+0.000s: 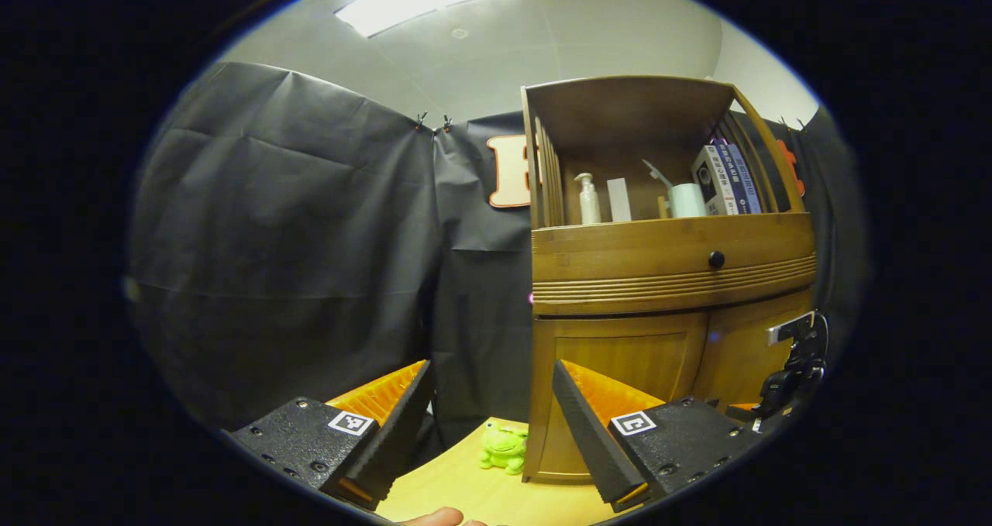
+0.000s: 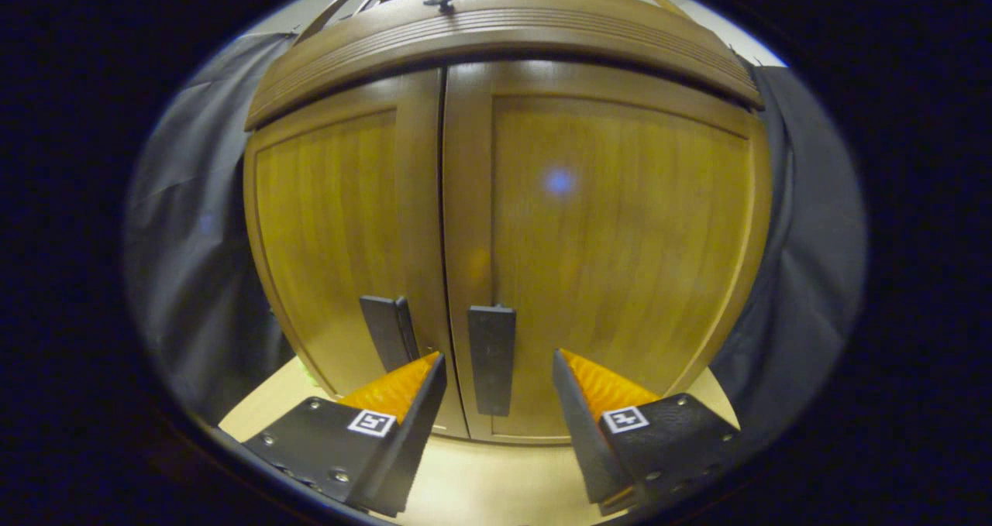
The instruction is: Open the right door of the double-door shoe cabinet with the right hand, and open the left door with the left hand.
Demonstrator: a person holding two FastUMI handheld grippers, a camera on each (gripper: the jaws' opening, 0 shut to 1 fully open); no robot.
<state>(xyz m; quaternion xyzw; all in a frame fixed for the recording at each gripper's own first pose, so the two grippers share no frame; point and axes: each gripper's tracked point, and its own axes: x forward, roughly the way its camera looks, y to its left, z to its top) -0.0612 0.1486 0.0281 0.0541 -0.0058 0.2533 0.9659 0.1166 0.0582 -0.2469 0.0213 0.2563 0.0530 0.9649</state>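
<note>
Black cloth walls the booth, and the cabinet (image 1: 670, 278) stands on a pale table (image 1: 465, 487) with both doors shut. Facing the right door (image 2: 620, 255), the right gripper (image 2: 496, 402) is spread wide and empty, its fingers either side of the right handle (image 2: 491, 359) without touching it, apparently lined up to grip it. Back from the left door (image 2: 341, 239), the left gripper (image 1: 492, 425) is also wide open and empty, probably waiting its turn.

left door (image 2: 341, 239) beside right door (image 2: 612, 239); drawer (image 2: 496, 38) above; right handle (image 2: 491, 359) between tool fingers (image 2: 577, 414)
</note>
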